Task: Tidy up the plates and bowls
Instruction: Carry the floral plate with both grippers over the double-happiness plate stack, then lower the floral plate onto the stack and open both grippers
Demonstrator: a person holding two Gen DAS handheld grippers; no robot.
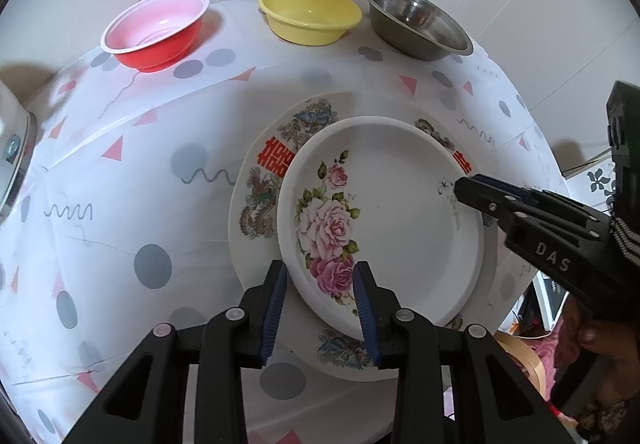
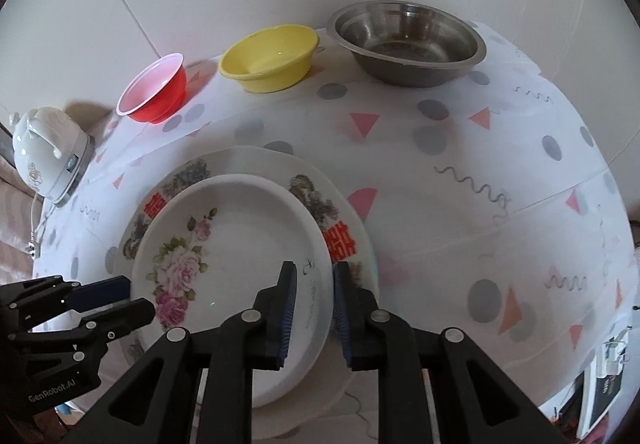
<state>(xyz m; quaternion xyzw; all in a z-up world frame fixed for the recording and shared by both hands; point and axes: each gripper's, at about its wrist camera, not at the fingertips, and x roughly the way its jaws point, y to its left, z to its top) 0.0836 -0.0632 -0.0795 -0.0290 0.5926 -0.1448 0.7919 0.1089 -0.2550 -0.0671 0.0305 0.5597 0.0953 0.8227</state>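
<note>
Rose-printed white plate (image 1: 380, 219) lies face up, round with no long axis, nested on a larger patterned plate (image 1: 260, 179) whose rim shows all round it. Left gripper (image 1: 320, 304) straddles the rose plate's near rim, jaws parted, one finger (image 1: 276, 308) outside and one inside, gripping nothing. Right gripper (image 2: 314, 308) likewise straddles the opposite rim, jaws apart, not clamped. Beyond the plates, open tablecloth (image 2: 460, 203) runs to a red bowl (image 1: 156, 29), yellow bowl (image 1: 310, 13) and steel bowl (image 1: 416, 21) lined along the far edge by the wall.
</note>
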